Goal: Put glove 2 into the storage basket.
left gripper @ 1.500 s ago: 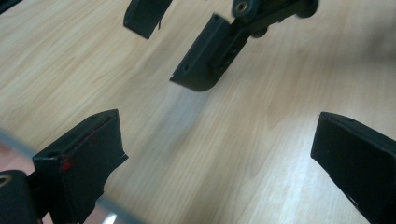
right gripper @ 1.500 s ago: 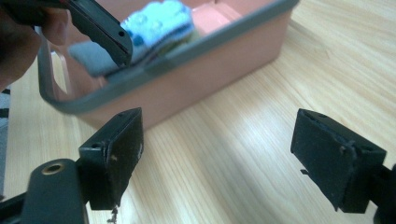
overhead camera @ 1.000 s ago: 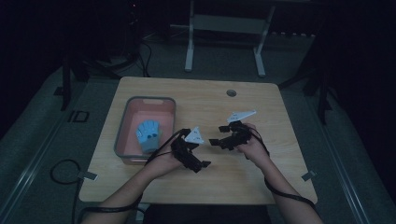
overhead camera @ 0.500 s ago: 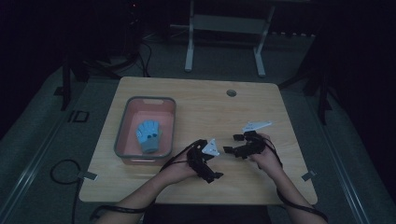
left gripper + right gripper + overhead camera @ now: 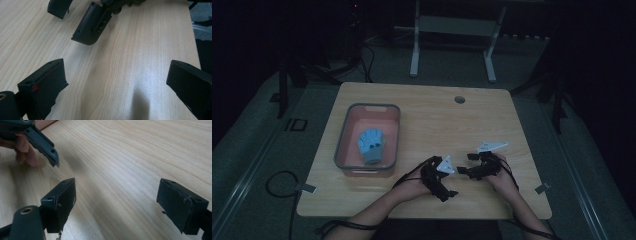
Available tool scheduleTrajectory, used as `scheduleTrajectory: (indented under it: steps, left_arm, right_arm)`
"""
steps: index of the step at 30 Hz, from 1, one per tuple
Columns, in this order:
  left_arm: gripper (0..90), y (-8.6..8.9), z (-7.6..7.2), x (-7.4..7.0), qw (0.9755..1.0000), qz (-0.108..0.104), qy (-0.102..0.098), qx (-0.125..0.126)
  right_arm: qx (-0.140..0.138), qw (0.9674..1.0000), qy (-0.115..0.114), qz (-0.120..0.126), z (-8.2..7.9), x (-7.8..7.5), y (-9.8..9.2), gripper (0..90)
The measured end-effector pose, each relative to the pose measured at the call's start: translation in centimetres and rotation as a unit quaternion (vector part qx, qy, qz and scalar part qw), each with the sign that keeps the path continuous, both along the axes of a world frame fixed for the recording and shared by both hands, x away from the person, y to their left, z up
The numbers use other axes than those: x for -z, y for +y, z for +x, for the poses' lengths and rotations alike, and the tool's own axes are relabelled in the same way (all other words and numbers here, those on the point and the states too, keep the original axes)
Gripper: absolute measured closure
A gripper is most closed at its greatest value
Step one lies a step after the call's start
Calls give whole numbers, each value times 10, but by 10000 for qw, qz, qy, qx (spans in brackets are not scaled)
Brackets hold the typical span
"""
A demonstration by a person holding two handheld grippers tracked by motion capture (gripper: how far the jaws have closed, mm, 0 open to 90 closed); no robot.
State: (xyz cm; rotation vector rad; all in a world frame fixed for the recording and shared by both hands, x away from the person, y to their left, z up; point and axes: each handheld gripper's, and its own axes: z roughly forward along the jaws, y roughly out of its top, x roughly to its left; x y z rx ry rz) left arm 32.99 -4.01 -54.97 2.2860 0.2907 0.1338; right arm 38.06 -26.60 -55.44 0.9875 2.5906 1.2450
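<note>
- While both hands rest low at the near edge of the worktop (image 5: 422, 107), the left gripper (image 5: 447, 187) and the right gripper (image 5: 468, 167) lie just beside each other, tips nearly meeting.
- Left gripper (image 5: 115, 85): jaws spread wide, nothing between them — bare wood grain shows in the gap, and the tips hover close over the worktop (image 5: 140, 50).
- Right gripper (image 5: 116, 200): jaws likewise wide apart and holding nothing, with pale wood between them.
- In the left gripper view the right gripper's two black jaws come in from the top edge, just ahead of the left one's own.
- In the right gripper view the left gripper reaches in at the upper left, with fingers (image 5: 23, 150) of the left hand behind it touching the worktop (image 5: 140, 152).
- The bin (image 5: 343, 145) — pink inside, grey-rimmed — sits on the left part of the worktop, near the left hand (image 5: 414, 185) but apart from it.
- A blue glove (image 5: 371, 145) lies inside the bin, towards its near end, fingers pointing away from the person.
- A small dark round grommet (image 5: 459, 99) sits in the worktop near its far edge, well apart from both grippers.
- The right hand (image 5: 502, 177) is at the near right, a cable trailing back along the forearm.
</note>
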Motion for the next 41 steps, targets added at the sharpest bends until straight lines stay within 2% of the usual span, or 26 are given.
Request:
scheduleTrajectory:
  steps: [9, 14, 28, 41]
  left_arm:
    - [25, -2, -1, 5, 9999, 84, -90, 3]
    - [25, 0, 0, 6, 9999, 100, -70, -15]
    - [25, 1, 0, 6, 9999, 79, -112, -8]
    - [26, 2, 1, 7, 9999, 26, -137, 7]
  right_arm:
    - [42, 10000, -61, -39, -2, 4, -3, 156]
    - [75, 9999, -102, -78, -2, 4, -6, 156]
    - [113, 9996, -165, -218, -2, 5, -11, 156]
    - [147, 9994, -239, -224, -1, 6, -12, 157]
